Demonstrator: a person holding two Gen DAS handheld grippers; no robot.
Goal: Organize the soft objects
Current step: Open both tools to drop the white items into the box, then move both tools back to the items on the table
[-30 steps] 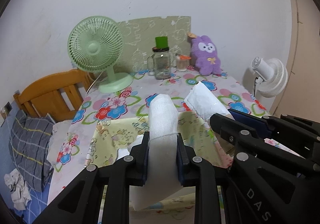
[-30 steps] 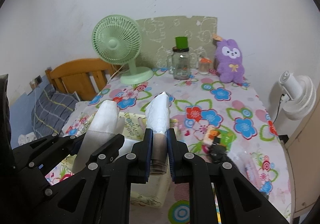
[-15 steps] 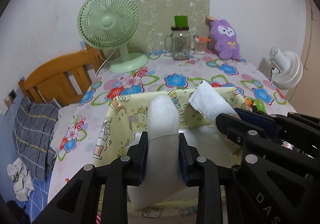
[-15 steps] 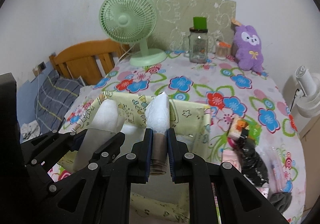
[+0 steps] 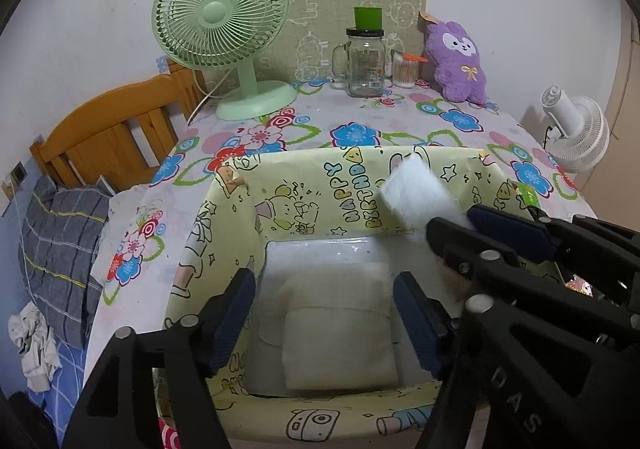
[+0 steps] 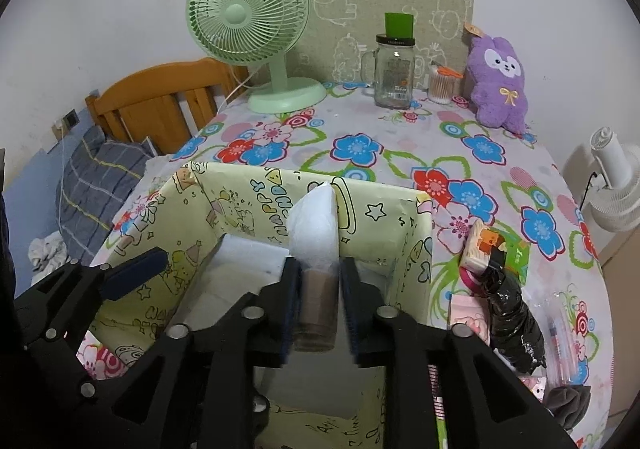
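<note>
White soft pack is left lying in the yellow box below the wide-parted left hand-held gripper, while a second pack is loosely flanked by the opening right hand-held gripper.

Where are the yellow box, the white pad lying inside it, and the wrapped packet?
yellow box [image 5: 320, 185], left wrist view, far wall.
white pad [image 5: 340, 345], left wrist view, its middle.
wrapped packet [image 6: 314, 225], right wrist view, plastic-wrapped upper part.

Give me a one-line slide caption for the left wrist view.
Left gripper, jaws just opened, above a white pad lying in the yellow box; right gripper alongside with its packet.
</note>
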